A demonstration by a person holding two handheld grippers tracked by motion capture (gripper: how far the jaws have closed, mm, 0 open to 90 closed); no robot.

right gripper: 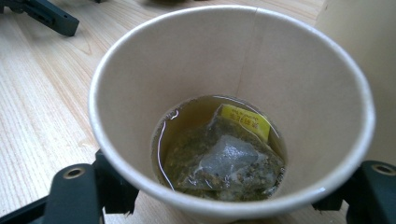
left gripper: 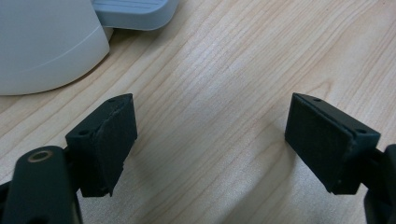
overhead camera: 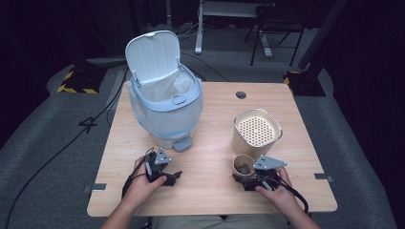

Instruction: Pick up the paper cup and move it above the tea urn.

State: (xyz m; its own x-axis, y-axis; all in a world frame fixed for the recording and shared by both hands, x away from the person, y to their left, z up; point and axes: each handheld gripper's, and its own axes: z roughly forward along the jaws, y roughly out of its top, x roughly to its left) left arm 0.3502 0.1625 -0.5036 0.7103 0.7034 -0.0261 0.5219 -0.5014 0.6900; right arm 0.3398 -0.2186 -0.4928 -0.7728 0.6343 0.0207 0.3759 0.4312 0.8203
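Two grippers rest low on the counter, each in one of the person's hands, and the work in hand looks like the grasp of a paper cup that holds a little tea and a used tea bag. The cup stands at about 5 o'clock on the counter, just in front of a tan canister with a perforated top. The right gripper has its fingers set on either side of the cup low down; whether they already press the wall or only bracket it I cannot tell. The left gripper sits at about 7 o'clock with its fingers spread wide over bare wood, holding nothing, just in front of the foot pedal of a pale blue bin. That bin stands at about 10 o'clock with its lid up and a liner showing inside. My judgement is that the cup is about to be lifted. The next move calls for a firm but gentle squeeze, since thin paper buckles, and a level carry so the liquid stays in.
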